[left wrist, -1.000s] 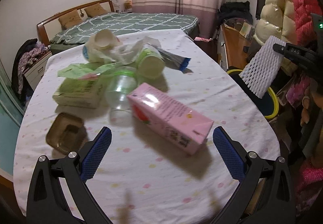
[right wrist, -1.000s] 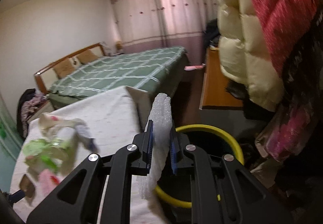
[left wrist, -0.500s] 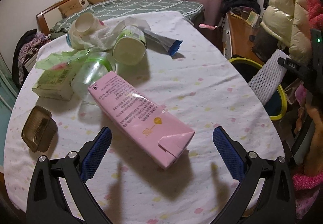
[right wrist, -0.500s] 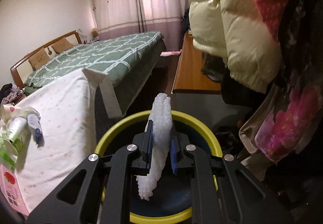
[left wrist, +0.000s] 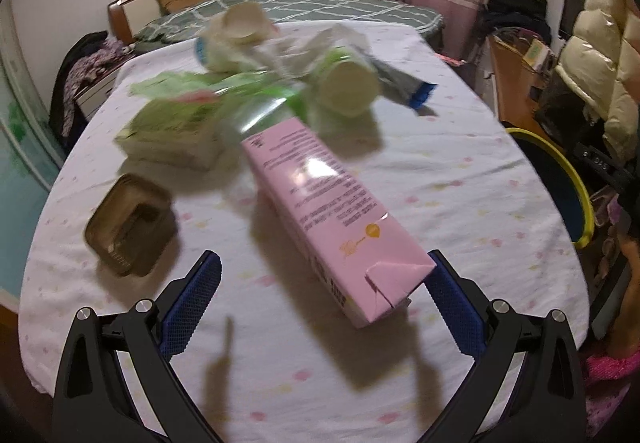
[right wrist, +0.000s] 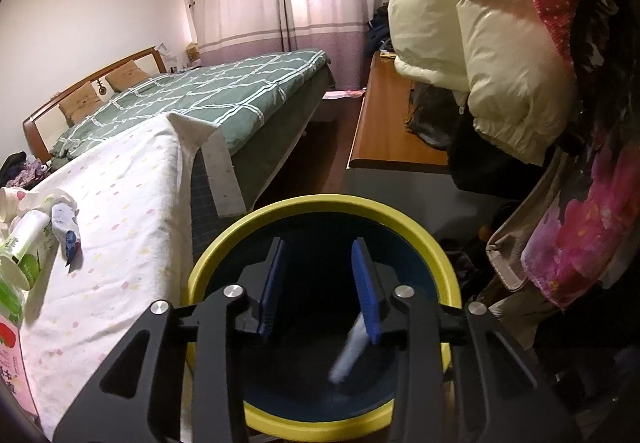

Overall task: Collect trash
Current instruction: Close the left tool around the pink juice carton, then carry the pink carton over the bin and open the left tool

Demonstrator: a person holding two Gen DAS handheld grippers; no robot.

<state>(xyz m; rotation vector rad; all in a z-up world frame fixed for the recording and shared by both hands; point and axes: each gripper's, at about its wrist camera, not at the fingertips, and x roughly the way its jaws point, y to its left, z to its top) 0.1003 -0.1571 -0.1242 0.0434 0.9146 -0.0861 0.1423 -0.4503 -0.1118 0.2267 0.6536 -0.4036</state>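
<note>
My right gripper hangs over the yellow-rimmed bin, its jaws opening. The white foam net is a blur inside the bin below the right pad, free of both pads. My left gripper stands open just above the table, its blue pads either side of the near end of a pink carton without touching it. Behind the carton lie a clear bottle, a green pack, a green-white cup and a brown plastic tray.
The table wears a white dotted cloth. The bin stands on the floor off its right edge. Padded jackets hang close over the bin. A green bed and a wooden bench lie beyond.
The right gripper sank to the bin and let go of the foam net, which now falls inside. The left gripper closed in on the pink carton's near end.
</note>
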